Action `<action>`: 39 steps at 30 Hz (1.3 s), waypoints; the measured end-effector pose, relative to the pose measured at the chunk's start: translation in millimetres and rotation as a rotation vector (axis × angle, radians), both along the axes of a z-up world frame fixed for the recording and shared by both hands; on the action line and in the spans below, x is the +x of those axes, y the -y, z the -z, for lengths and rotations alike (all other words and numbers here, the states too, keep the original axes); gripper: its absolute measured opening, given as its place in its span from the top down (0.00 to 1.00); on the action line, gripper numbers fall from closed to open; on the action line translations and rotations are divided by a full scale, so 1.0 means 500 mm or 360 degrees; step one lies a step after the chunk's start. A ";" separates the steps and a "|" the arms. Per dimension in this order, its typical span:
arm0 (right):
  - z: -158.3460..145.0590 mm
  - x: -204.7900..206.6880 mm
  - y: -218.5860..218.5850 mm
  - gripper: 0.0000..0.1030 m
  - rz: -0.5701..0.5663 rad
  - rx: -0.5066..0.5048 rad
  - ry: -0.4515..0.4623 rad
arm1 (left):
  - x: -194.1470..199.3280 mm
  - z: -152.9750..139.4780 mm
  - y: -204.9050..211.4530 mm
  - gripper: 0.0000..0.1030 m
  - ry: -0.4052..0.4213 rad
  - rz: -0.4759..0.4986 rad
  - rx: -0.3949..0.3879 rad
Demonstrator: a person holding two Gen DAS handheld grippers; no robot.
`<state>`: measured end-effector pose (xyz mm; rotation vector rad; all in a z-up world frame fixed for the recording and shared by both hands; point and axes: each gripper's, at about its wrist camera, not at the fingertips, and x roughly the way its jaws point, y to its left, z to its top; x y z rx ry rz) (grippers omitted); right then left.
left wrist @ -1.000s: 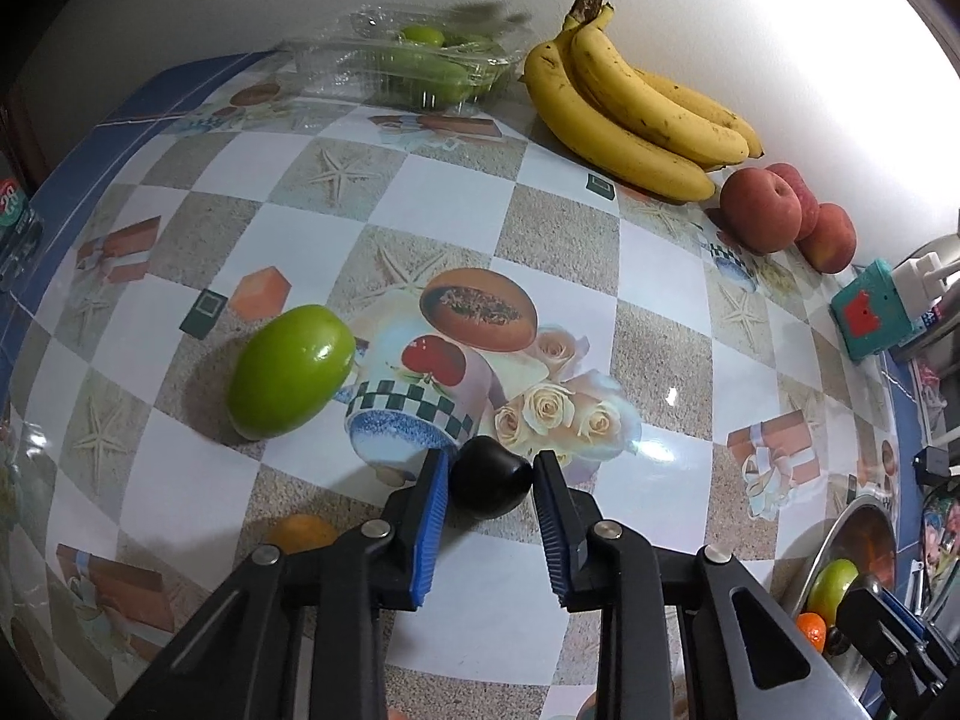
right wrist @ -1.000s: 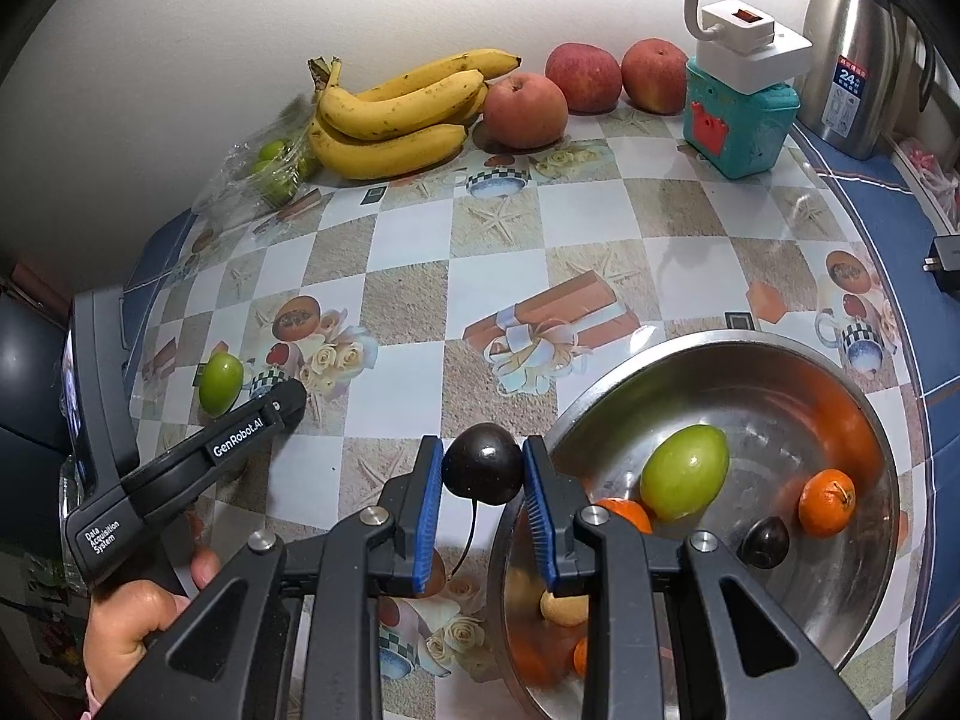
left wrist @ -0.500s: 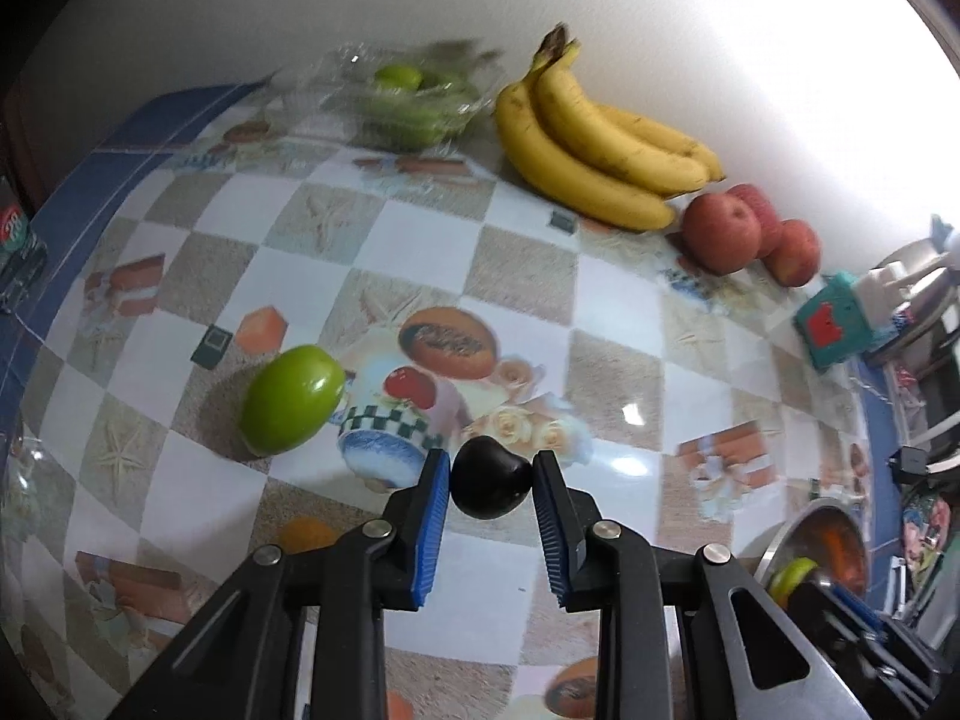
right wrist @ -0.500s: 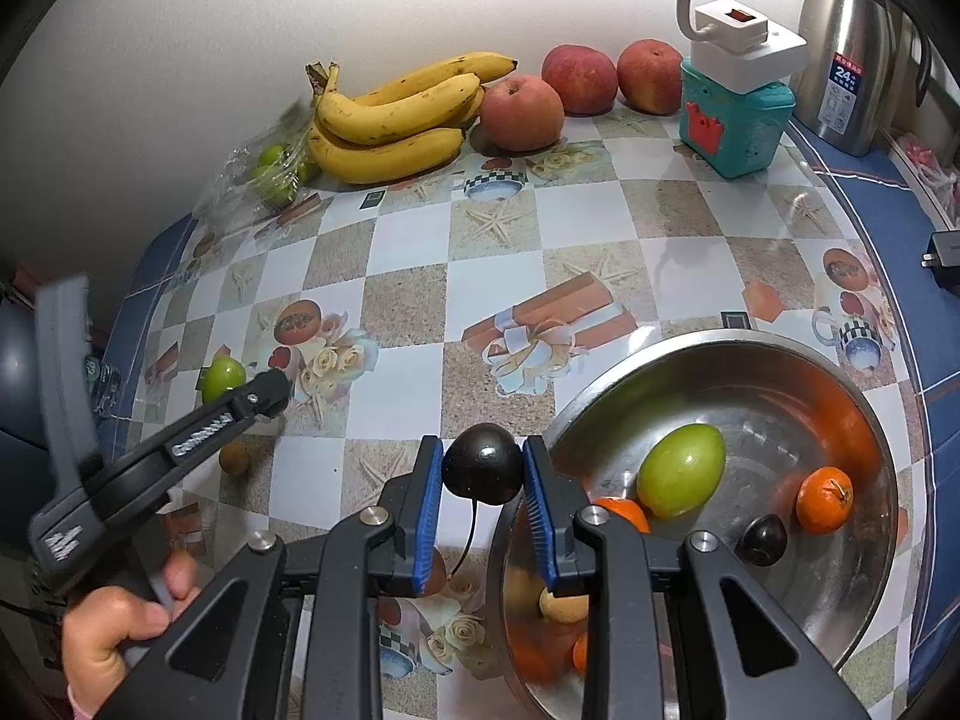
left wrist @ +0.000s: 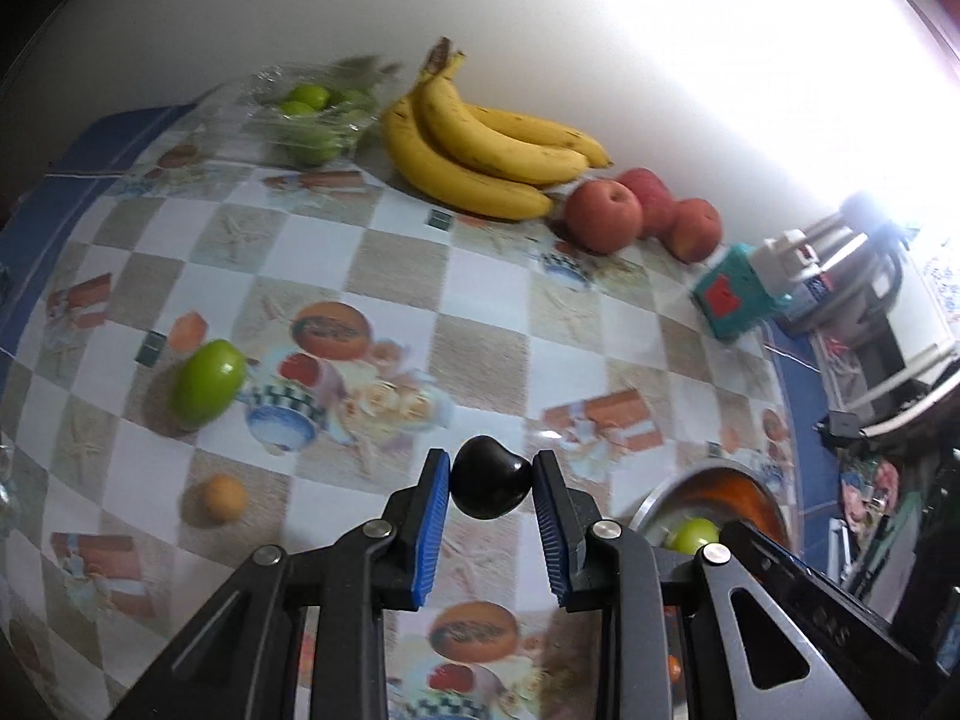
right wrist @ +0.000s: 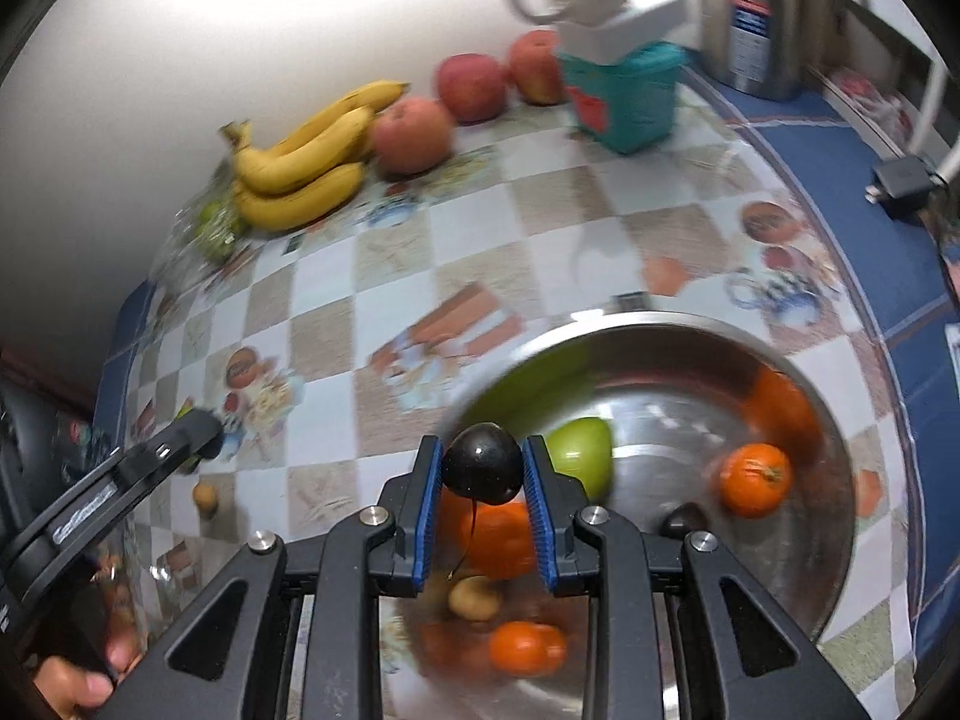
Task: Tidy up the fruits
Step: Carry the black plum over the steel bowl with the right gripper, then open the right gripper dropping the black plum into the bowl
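My left gripper [left wrist: 491,483] is shut on a dark cherry [left wrist: 489,485], held above the patterned tablecloth. My right gripper [right wrist: 483,471] is shut on another dark cherry [right wrist: 482,463] with its stem hanging down, over the near-left part of the steel bowl [right wrist: 804,372]. In the bowl lie a green fruit [right wrist: 582,453], oranges [right wrist: 753,479], a small dark fruit [right wrist: 684,521] and a small yellowish fruit [right wrist: 474,597]. On the cloth to the left lie a green fruit [left wrist: 207,383] and a small orange-brown fruit [left wrist: 221,498]. The left gripper's body [right wrist: 129,468] shows at the right wrist view's left edge.
Bananas [left wrist: 486,144], red apples [left wrist: 606,217] and a clear box of green fruits [left wrist: 312,120] line the wall. A teal box with a white adapter [right wrist: 624,90], a steel kettle [right wrist: 756,12] and a black plug [right wrist: 900,177] stand at the right.
The left gripper rose and shifted right with its cherry, so the bowl comes further into its view. The right gripper moved right, from beside the bowl's rim to over its inside.
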<state>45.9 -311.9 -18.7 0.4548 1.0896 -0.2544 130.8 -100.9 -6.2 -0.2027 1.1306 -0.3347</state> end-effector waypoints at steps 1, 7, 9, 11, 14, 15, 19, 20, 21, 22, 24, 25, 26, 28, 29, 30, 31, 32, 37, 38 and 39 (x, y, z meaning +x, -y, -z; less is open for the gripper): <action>0.001 -0.005 0.012 0.73 0.0030 0.0002 -0.0001 | -0.004 -0.001 0.007 0.71 -0.0010 0.0018 -0.0017; 0.013 -0.036 0.081 0.73 0.0179 0.0049 -0.0025 | -0.039 -0.001 0.071 0.71 -0.0046 0.0179 -0.0033; 0.019 -0.044 0.100 0.73 0.0219 0.0073 -0.0035 | -0.052 -0.001 0.093 0.71 -0.0059 0.0235 -0.0042; 0.024 -0.049 0.114 0.73 0.0245 0.0097 -0.0040 | -0.068 -0.002 0.118 0.71 -0.0063 0.0303 -0.0045; 0.030 -0.053 0.127 0.73 0.0272 0.0122 -0.0043 | -0.092 -0.001 0.157 0.71 -0.0074 0.0414 -0.0039; 0.031 -0.055 0.130 0.73 0.0276 0.0129 -0.0039 | -0.100 0.002 0.171 0.71 -0.0079 0.0450 -0.0024; 0.037 -0.051 0.136 0.73 0.0274 0.0132 -0.0035 | -0.131 0.020 0.222 0.70 -0.0096 0.0584 0.0059; 0.040 -0.050 0.137 0.73 0.0272 0.0134 -0.0036 | -0.136 0.025 0.231 0.71 -0.0102 0.0611 0.0067; 0.042 -0.049 0.138 0.73 0.0271 0.0139 -0.0039 | -0.144 0.032 0.243 0.70 -0.0116 0.0649 0.0073; 0.044 -0.049 0.140 0.73 0.0271 0.0144 -0.0043 | -0.149 0.037 0.252 0.70 -0.0128 0.0672 0.0081; 0.051 -0.048 0.143 0.73 0.0269 0.0151 -0.0055 | -0.160 0.048 0.268 0.70 -0.0144 0.0711 0.0117; 0.054 -0.048 0.143 0.73 0.0267 0.0152 -0.0061 | -0.163 0.052 0.273 0.70 -0.0150 0.0725 0.0127; 0.058 -0.047 0.144 0.73 0.0269 0.0152 -0.0068 | -0.165 0.055 0.276 0.70 -0.0158 0.0735 0.0132; 0.067 -0.047 0.147 0.73 0.0274 0.0156 -0.0088 | -0.166 0.061 0.280 0.70 -0.0176 0.0742 0.0127; 0.070 -0.047 0.148 0.73 0.0278 0.0162 -0.0094 | -0.167 0.064 0.282 0.70 -0.0184 0.0748 0.0128; 0.074 -0.048 0.149 0.73 0.0281 0.0167 -0.0101 | -0.167 0.066 0.283 0.70 -0.0190 0.0749 0.0130; 0.076 -0.048 0.150 0.73 0.0282 0.0168 -0.0105 | -0.170 0.067 0.283 0.70 -0.0193 0.0748 0.0134; 0.077 -0.048 0.151 0.73 0.0283 0.0166 -0.0109 | -0.170 0.071 0.284 0.70 -0.0200 0.0747 0.0140; 0.085 -0.047 0.152 0.73 0.0281 0.0166 -0.0126 | -0.167 0.089 0.290 0.70 -0.0242 0.0753 0.0160; 0.087 -0.046 0.152 0.73 0.0281 0.0168 -0.0129 | -0.167 0.091 0.293 0.70 -0.0243 0.0756 0.0167; 0.089 -0.047 0.153 0.73 0.0283 0.0169 -0.0134 | -0.167 0.094 0.295 0.70 -0.0244 0.0758 0.0179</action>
